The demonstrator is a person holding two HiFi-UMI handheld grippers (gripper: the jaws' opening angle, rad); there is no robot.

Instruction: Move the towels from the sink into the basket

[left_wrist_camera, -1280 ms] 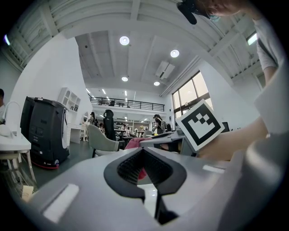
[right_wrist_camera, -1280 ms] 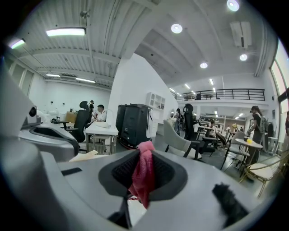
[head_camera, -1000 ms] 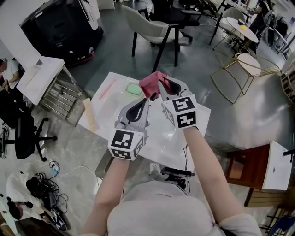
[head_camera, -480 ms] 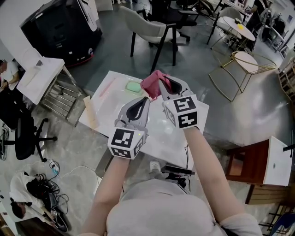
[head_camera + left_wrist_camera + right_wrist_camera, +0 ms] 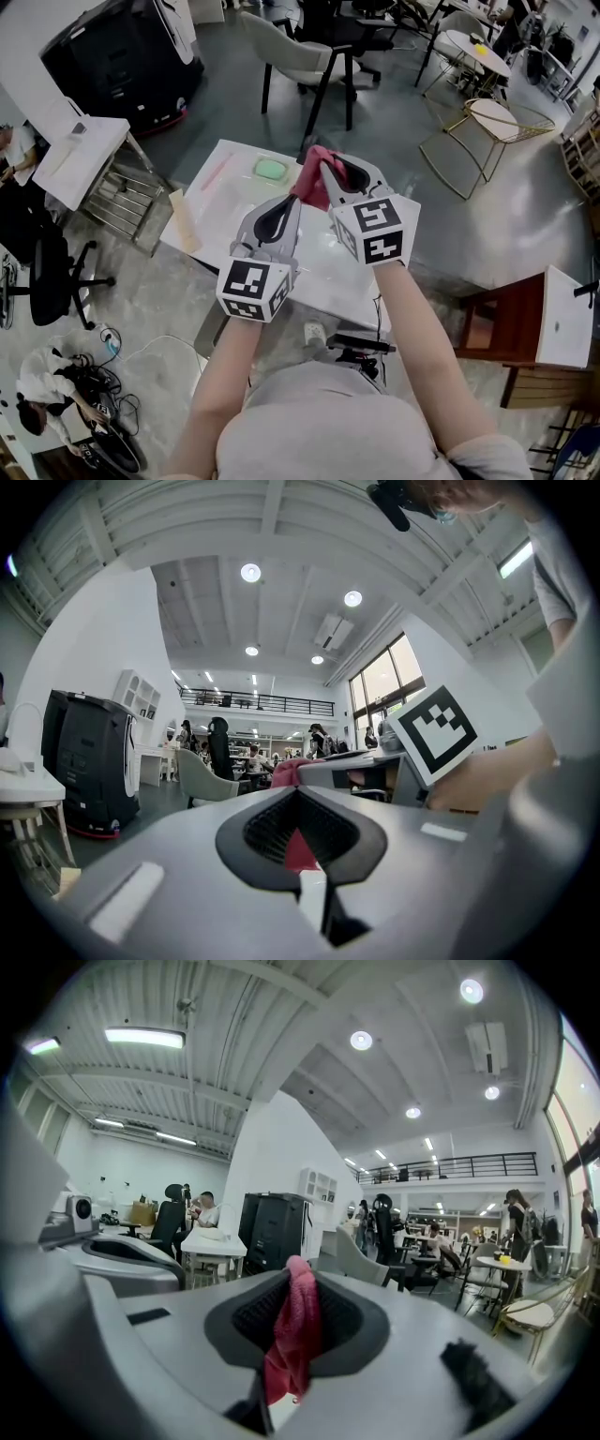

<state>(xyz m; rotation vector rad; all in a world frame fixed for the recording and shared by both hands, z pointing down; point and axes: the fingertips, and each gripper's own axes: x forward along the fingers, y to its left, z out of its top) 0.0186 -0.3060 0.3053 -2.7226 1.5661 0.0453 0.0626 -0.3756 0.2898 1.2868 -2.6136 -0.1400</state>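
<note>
A pink-red towel point(image 5: 313, 172) hangs in the air above the white table point(image 5: 220, 202), held up between both grippers. My right gripper point(image 5: 324, 171) is shut on its top edge; in the right gripper view the cloth point(image 5: 296, 1321) bunches in the jaw hollow and droops from it. My left gripper point(image 5: 293, 201) sits just below and left of the right one. It is shut on a lower fold of the same towel, which shows as a red sliver point(image 5: 300, 847) between its jaws. A green towel point(image 5: 272, 169) lies on the far side of the table. No basket is in sight.
A wooden board point(image 5: 184, 225) leans at the table's left edge, with a metal rack point(image 5: 122, 192) and a black machine point(image 5: 122, 47) beyond it. Grey chairs point(image 5: 300, 56) stand behind the table. Gold-framed round tables point(image 5: 502, 117) are at the right.
Both grippers have moved together a little further out over the table and upward, carrying the pink-red towel. The green towel has stayed where it was.
</note>
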